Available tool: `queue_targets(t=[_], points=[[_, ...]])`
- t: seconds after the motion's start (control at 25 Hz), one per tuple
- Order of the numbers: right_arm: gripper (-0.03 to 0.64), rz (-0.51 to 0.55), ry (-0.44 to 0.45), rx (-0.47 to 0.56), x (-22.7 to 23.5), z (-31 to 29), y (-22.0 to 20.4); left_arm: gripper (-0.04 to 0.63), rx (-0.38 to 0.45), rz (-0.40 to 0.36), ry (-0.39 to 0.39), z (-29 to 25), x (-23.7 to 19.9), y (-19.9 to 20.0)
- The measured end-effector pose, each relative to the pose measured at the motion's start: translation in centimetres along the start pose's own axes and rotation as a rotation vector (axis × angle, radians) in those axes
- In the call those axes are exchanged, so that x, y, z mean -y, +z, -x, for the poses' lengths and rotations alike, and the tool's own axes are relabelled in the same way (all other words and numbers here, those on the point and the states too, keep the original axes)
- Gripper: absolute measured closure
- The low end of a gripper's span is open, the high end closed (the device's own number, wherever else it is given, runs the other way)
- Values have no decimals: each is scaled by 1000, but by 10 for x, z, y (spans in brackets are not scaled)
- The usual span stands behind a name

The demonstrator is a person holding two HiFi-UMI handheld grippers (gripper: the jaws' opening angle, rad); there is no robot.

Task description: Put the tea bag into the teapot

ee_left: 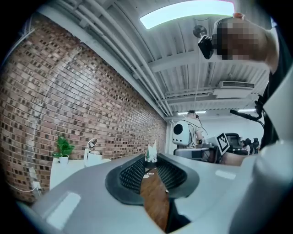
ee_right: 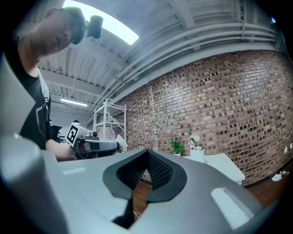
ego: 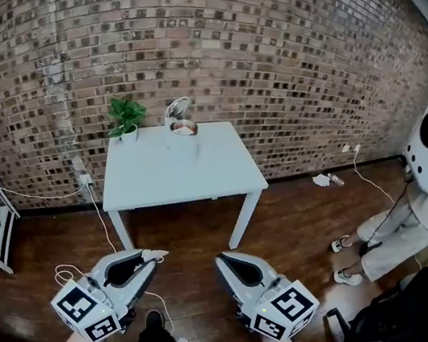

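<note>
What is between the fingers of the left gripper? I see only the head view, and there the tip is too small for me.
Observer: The left gripper view shows a small white tea bag with some green on it, pinched at the tips of the left gripper.
Operator: And does the right gripper hold something?
Observer: No. In the right gripper view, the right gripper has its fingers closed together at the tips, with nothing between them.
</note>
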State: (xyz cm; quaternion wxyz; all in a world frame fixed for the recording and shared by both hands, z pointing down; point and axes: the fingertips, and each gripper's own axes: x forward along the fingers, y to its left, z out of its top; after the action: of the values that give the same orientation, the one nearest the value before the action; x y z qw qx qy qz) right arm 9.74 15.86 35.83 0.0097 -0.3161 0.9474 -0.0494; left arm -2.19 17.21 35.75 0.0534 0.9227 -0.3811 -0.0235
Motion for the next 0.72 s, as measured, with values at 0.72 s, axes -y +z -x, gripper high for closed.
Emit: queue_targets(t=[0.72], points=[[614, 29, -79, -16, 107, -199, 23, 508, 21, 51, -95, -86, -206, 29]])
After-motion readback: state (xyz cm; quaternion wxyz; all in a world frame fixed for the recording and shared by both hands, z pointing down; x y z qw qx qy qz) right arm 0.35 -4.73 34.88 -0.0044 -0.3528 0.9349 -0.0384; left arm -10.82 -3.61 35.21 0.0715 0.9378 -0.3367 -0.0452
